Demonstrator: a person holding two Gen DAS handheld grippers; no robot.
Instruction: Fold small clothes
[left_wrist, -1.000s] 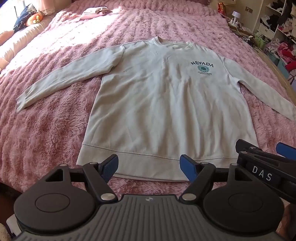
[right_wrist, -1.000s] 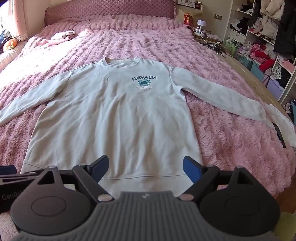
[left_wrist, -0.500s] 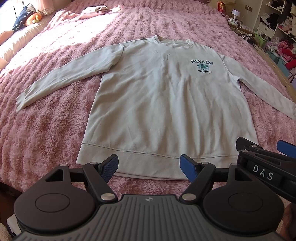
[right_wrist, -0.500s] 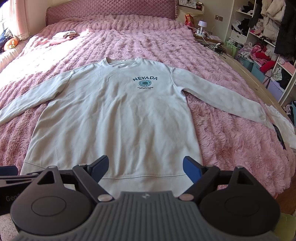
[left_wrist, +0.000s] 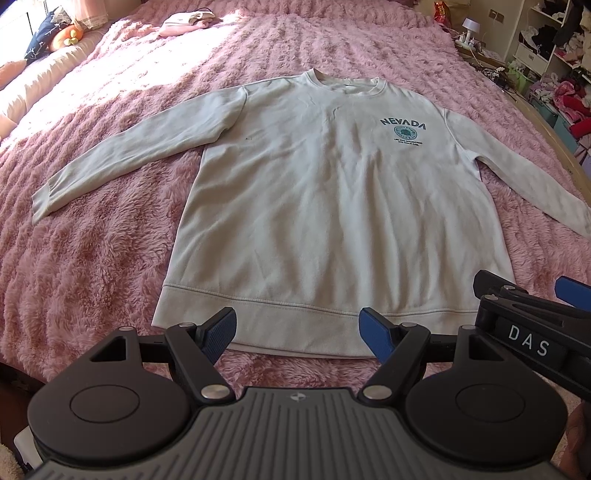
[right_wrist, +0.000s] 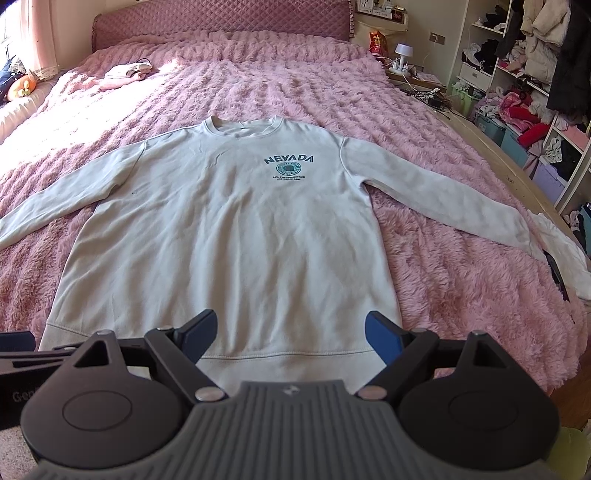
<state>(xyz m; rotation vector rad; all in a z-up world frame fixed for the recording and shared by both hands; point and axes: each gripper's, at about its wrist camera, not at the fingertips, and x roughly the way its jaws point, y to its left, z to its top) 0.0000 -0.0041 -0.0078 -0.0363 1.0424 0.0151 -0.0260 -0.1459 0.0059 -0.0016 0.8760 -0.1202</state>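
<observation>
A pale grey long-sleeved sweatshirt (left_wrist: 332, 206) with a dark "NEVADA" print lies flat, front up, on the pink fluffy bed, sleeves spread out; it also shows in the right wrist view (right_wrist: 229, 236). My left gripper (left_wrist: 297, 334) is open and empty, just above the hem near its left half. My right gripper (right_wrist: 290, 334) is open and empty over the hem's right half. The right gripper's body shows at the right edge of the left wrist view (left_wrist: 535, 325).
The pink bed cover (right_wrist: 461, 280) extends all around. A small folded pile of clothes (right_wrist: 127, 72) lies near the headboard. A white garment (right_wrist: 561, 254) lies at the bed's right edge. Shelves with clothes (right_wrist: 524, 92) stand to the right.
Both views have tilted up slightly, so the sweatshirt sits a little lower in frame. Both grippers stay open and empty.
</observation>
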